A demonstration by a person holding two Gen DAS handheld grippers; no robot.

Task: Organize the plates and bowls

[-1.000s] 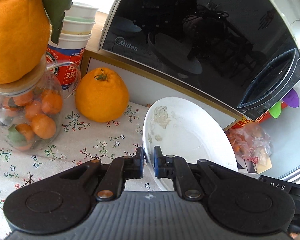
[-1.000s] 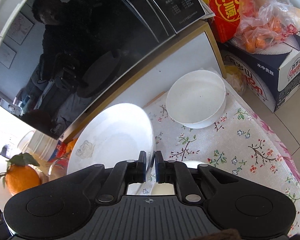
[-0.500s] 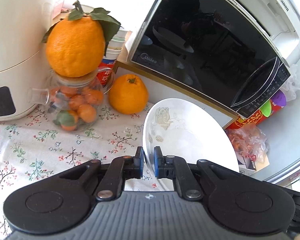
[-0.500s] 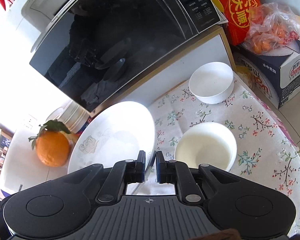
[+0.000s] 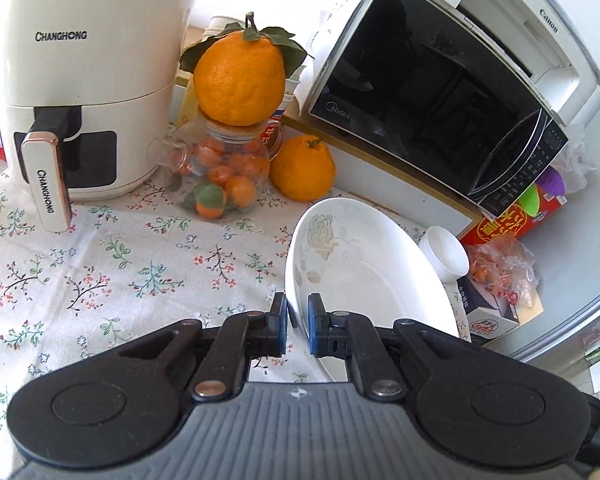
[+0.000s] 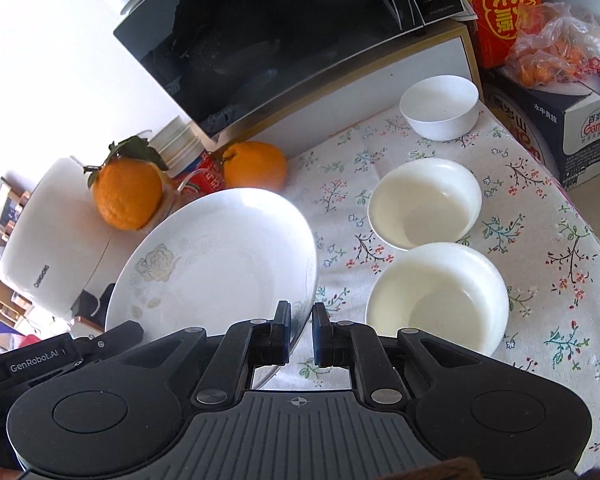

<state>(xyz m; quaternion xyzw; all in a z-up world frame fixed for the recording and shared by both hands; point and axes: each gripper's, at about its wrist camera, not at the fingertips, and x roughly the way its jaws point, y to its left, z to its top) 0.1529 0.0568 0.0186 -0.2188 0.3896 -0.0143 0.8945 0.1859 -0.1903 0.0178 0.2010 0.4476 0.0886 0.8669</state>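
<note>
Both grippers hold one white plate with a pale rose print, lifted and tilted above the floral tablecloth. My left gripper is shut on the plate's left rim. My right gripper is shut on its right rim, and the plate fills the left of that view. Three white bowls stand to the right: a near one, a middle one and a small far one. The small bowl also shows in the left wrist view.
A black microwave stands at the back on a white box. A white air fryer, a glass jar of small oranges topped by a large orange, and another orange stand at left. Cartons lie beyond the table's right edge.
Both grippers have pulled back and up from the microwave with the plate between them. More of the table has come into view, with the air fryer and all three bowls.
</note>
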